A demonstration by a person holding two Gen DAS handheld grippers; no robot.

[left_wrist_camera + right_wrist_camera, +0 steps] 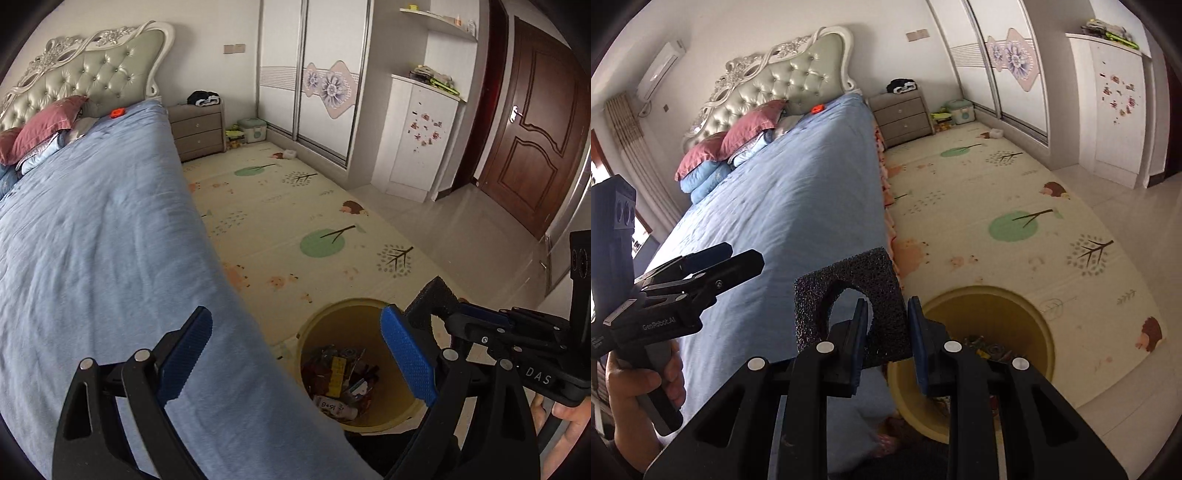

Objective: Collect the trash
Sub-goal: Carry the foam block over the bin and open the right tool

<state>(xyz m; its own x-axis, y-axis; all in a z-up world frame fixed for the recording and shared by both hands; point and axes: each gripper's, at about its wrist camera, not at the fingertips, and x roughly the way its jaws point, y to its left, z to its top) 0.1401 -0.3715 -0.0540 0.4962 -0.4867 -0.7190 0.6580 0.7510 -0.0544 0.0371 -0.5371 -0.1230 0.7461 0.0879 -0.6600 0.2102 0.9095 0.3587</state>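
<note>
My right gripper (886, 343) is shut on a black foam piece (879, 280) with an arch-shaped cut-out, held at the bed's edge just left of a yellow trash bin (1027, 306). The foam (436, 299) and right gripper also show in the left wrist view, above the bin (321, 321). The bin stands on the floor beside the bed and holds wrappers and packets (343, 373). My left gripper (295, 354) is open and empty, spanning the bed edge and the bin. It also shows in the right wrist view (738, 258) over the bed.
A bed with a blue cover (92, 240) fills the left. A patterned play mat (295, 221) covers the floor to a grey nightstand (197, 129), a sliding wardrobe (314, 74) and a white cabinet (421, 136). A brown door (535, 129) is at the right.
</note>
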